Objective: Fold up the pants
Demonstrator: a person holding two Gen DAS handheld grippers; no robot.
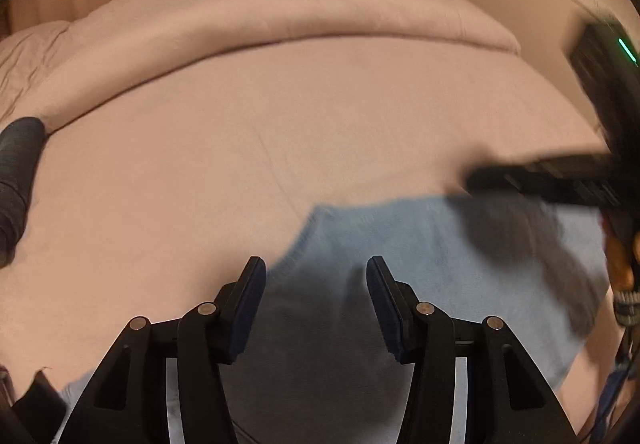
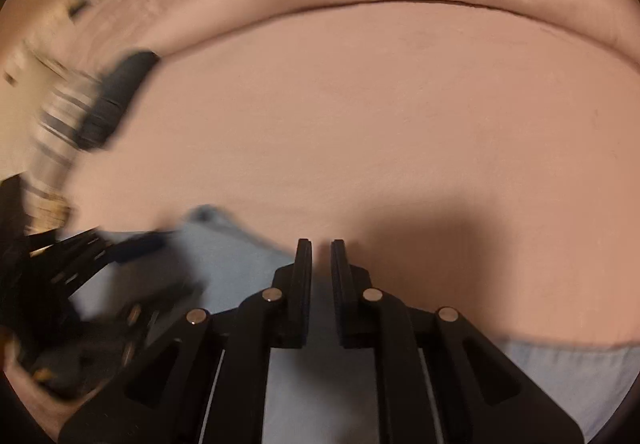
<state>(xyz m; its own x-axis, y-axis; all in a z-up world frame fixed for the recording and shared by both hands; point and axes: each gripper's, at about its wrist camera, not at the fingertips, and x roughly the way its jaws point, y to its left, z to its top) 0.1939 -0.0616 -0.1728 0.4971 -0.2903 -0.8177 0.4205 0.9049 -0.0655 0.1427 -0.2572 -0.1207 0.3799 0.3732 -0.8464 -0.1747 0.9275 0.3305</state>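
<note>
The pants point(image 1: 400, 244), a pale blue garment, lie spread on a pink bed sheet point(image 1: 240, 148) and fill the lower middle and lower right of the left wrist view. The left gripper point(image 1: 316, 272) hangs above them with its fingers point(image 1: 250, 296) spread well apart and nothing between the pads; the cloth shows through the gap, shadowed and below them, not pinched. The upper left edge of the pants runs just past the left fingertip, so that finger sits over the border between cloth and sheet while the other is over blue cloth.

At the right side of that view the right gripper point(image 1: 480, 180) comes in blurred, its tips at the upper right edge of the pants; from here I cannot tell whether it touches the fabric.

In the right wrist view the right gripper point(image 2: 321, 244) has its fingers point(image 2: 303, 284) nearly pressed together, a thin slit left between them and no cloth in it. Its tips sit over bare pink sheet, with the pants point(image 2: 240, 264) lying to their lower left and showing again beneath the gripper body and at the lower right corner. The left gripper point(image 2: 148, 244) appears smeared at the left of this frame, over the blue cloth.

A rolled pink blanket point(image 1: 280, 16) runs along the top of the bed, and a dark bundle point(image 1: 18, 164) lies at the sheet's left edge.
</note>
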